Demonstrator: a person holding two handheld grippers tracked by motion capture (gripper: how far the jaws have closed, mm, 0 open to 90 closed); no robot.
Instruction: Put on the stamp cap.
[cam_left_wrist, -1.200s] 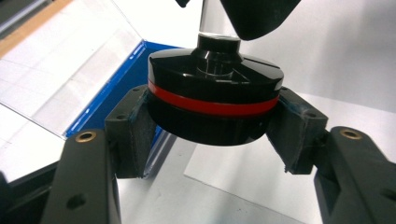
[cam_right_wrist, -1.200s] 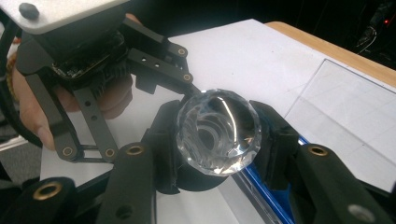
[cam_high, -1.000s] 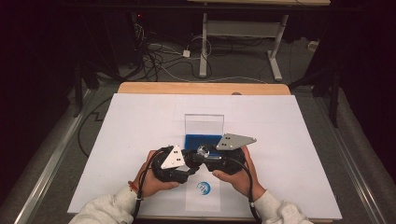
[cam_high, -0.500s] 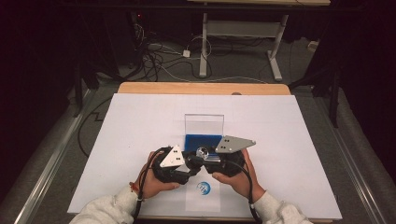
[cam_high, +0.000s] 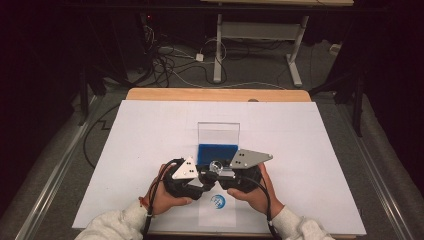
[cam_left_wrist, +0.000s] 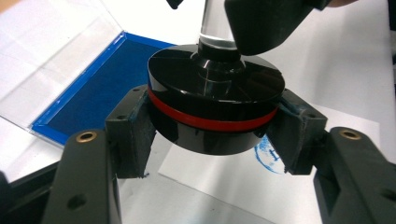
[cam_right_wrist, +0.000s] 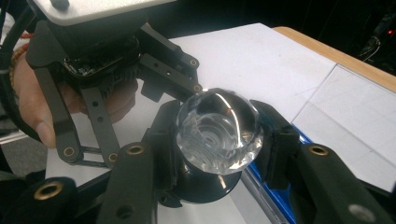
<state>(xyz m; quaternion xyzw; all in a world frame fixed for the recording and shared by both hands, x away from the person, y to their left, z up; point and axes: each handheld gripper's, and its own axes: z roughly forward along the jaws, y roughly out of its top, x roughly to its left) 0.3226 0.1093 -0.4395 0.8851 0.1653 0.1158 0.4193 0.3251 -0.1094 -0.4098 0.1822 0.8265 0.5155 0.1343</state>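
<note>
Round stamp (cam_left_wrist: 215, 109) held by 2 grippers above the white sheet (cam_high: 300, 145). The left gripper (cam_left_wrist: 212, 135) is clenched on the stamp's black base, 1 pad on each side at the level of the red band (cam_left_wrist: 205, 122). The right gripper (cam_right_wrist: 219, 140) grasps the clear faceted knob (cam_right_wrist: 218, 131) at the top of the same stamp. The stamp's long axis runs from base to knob, roughly upright (tilted slightly in the left gripper view), so the 2 grips sit one above the other on a single axis. Directly below the base lies the small paper slip (cam_left_wrist: 252, 175) bearing a blue round imprint (cam_left_wrist: 267, 151); the open blue ink pad (cam_high: 218, 151) in its clear case lies just beyond, toward the table's far edge. A coming press or lift would likely follow this vertical axis.
</note>
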